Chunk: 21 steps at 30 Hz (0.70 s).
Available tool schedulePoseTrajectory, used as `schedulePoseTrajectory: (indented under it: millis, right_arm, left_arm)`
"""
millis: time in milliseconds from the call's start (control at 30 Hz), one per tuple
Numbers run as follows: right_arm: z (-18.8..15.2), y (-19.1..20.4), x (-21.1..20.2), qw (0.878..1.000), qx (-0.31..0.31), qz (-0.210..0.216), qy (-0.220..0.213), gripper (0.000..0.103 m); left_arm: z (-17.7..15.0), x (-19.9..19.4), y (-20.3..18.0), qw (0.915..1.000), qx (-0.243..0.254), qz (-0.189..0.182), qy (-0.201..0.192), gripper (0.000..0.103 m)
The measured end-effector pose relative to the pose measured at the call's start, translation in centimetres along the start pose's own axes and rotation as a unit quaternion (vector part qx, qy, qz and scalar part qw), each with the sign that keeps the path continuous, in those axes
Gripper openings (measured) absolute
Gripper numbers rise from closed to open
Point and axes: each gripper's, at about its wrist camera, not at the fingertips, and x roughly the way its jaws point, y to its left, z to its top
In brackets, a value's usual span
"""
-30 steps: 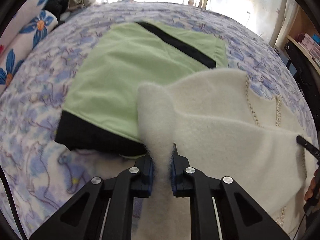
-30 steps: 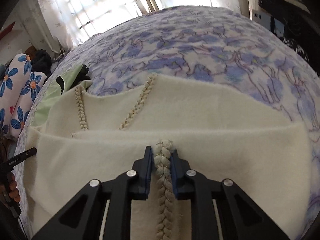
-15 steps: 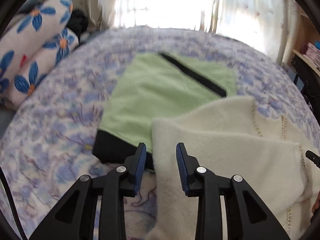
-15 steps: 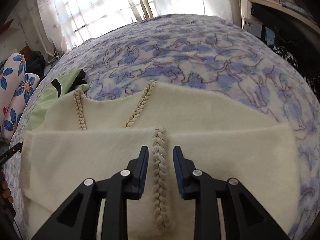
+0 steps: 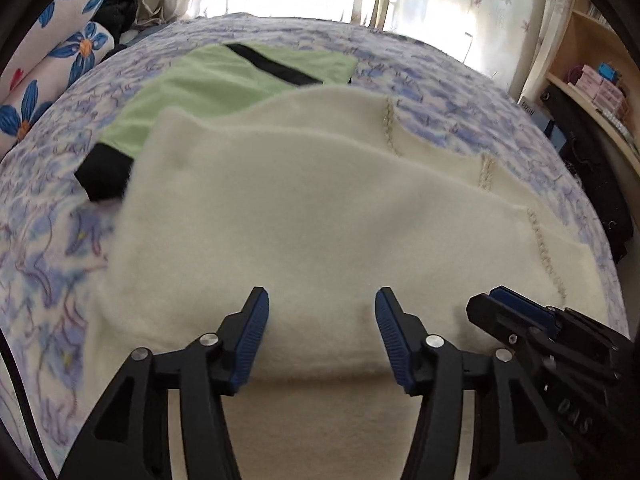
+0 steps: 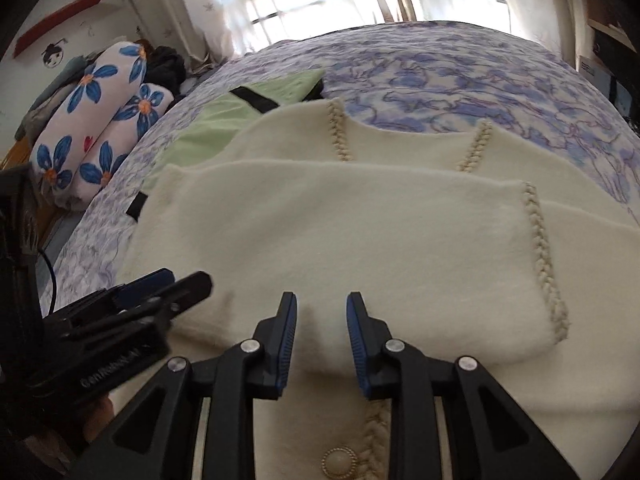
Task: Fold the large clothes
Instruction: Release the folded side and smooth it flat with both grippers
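Note:
A cream fleece garment (image 5: 320, 216) with braided trim lies folded over itself on the bed, also in the right wrist view (image 6: 360, 232). A braided seam (image 6: 544, 256) runs down its top layer, and a round button (image 6: 339, 462) shows at the near edge. My left gripper (image 5: 320, 320) is open and empty, just above the garment's near fold. My right gripper (image 6: 321, 320) is open and empty over the same fold. The right gripper shows at the lower right of the left wrist view (image 5: 520, 316); the left gripper shows at the lower left of the right wrist view (image 6: 160, 292).
A folded light-green garment with black trim (image 5: 240, 80) lies beyond the cream one, partly under it. The bed has a blue floral cover (image 6: 460, 72). Flowered pillows (image 6: 100, 120) lie at the left. Shelves (image 5: 592, 80) stand at the right; a bright window is behind.
Both grippers were shut on the cream garment a second ago; they let go, opened wider and drew back toward the near fold. The garment now lies flat.

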Motion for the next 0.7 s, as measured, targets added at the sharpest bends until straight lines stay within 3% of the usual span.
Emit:
schedulePoseTrajectory:
  millis: [167,233,367,400,433,500,533,633,700]
  right_arm:
    - [-0.5,-0.5,0.6,1.0,-0.018,-0.013,-0.003,0.023]
    - [-0.5,-2.0,0.0,0.999,-0.014,-0.036,-0.014,0.023]
    - [-0.5,-7.4,-1.2,0.986,0.019,-0.164,-0.027,0.022]
    - [-0.8,-9.1,-1.5,0.985,0.037,-0.167,-0.027,0.019]
    - [-1.0,-10.6,-2.0,0.988,0.057,-0.143,-0.029,0.008]
    - [-1.2,-12.2,-2.8,0.988,0.081,-0.128,-0.031,0.006]
    - [-1.3,-12.2,-3.0,0.988,0.078,-0.13,-0.031,0.006]
    - [-1.3,-11.5,-3.1,0.979,0.062,-0.189,-0.031,0.028]
    - [-1.5,-11.4,-2.8,0.98,0.068,-0.182,-0.027,0.028]
  left_arm:
    - [-0.1,1.4,1.1,0.9995,0.014,0.03,0.004,0.054]
    - [-0.1,1.6,1.9,0.9989,0.018,0.043,0.003,0.054]
    - [0.5,1.6,3.9,0.998,0.019,0.061,-0.002,0.054]
    - [0.5,1.5,4.3,0.9981,0.018,0.058,-0.002,0.054]
    - [0.5,1.5,4.8,0.9984,0.015,0.055,-0.001,0.054]
    - [0.7,1.5,5.3,0.9985,0.015,0.052,-0.001,0.054]
    - [0.9,1.5,5.5,0.9985,0.014,0.053,-0.001,0.054]
    - [1.0,1.6,5.6,0.9983,0.01,0.057,0.001,0.054]
    - [1.0,1.5,5.3,0.9981,0.012,0.061,0.004,0.054]
